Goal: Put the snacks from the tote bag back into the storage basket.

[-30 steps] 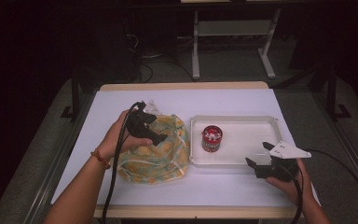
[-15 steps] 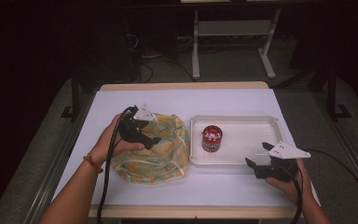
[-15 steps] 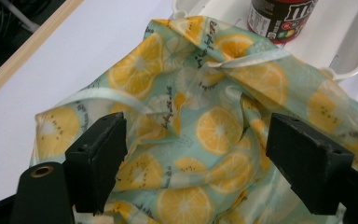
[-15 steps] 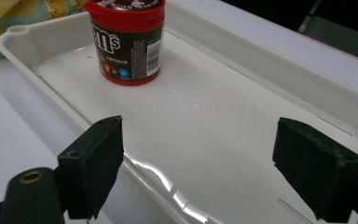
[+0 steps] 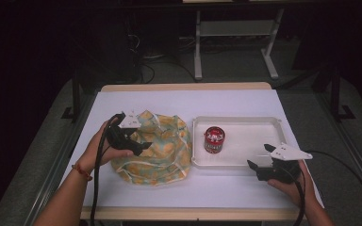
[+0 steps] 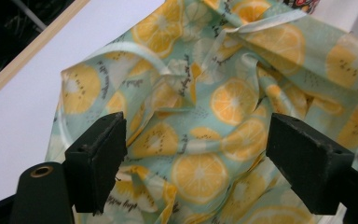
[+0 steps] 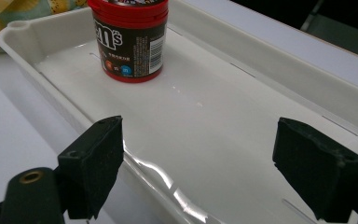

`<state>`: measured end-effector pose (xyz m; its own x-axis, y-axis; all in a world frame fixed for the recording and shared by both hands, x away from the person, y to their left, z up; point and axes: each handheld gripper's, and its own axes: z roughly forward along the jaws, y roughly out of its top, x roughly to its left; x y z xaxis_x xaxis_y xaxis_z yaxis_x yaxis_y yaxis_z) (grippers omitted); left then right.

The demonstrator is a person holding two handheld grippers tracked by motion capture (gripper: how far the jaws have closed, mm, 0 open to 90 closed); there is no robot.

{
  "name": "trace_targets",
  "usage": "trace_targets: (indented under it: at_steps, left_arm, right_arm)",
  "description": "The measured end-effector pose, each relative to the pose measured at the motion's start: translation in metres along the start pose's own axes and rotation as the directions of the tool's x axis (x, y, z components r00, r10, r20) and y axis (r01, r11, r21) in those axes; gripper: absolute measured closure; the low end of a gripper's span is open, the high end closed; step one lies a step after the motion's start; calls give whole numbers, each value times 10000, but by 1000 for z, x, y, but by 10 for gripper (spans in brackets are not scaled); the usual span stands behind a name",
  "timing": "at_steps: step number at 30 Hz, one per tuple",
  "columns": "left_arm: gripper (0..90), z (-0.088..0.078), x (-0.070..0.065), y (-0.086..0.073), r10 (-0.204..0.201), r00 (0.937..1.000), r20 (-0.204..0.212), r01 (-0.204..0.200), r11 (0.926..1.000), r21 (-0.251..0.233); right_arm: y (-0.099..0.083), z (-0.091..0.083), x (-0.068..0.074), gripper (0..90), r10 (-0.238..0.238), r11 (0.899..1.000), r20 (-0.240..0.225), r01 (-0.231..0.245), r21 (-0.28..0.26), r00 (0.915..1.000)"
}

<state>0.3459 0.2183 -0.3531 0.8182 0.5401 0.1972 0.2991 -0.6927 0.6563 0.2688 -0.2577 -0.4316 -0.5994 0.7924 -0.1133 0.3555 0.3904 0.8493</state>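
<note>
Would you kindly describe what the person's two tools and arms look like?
Both are black. The left tool and right tool each end in two blocky black jaws, carry a pale grey three-cornered plate on top and trail a black cable. The forearms are bare of sleeves; a red-orange bracelet circles the left wrist.

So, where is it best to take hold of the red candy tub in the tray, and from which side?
Probably around the body of the candy tub, from above. It stands upright at the left end of the white tray, whose raised walls hinder a low sideways approach. The open right claw is nearest, at the tray's near edge.
</note>
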Motion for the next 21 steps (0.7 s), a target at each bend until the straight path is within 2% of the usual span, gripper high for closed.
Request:
trace_targets:
  at_steps: [21]
  left_arm:
    - [197, -12, 10, -47, -152, 9990, -426, 137, 9992, -366]
  right_arm:
    - [-1, 1, 0, 157, 42, 10000, -26, -42, 69, 10000]
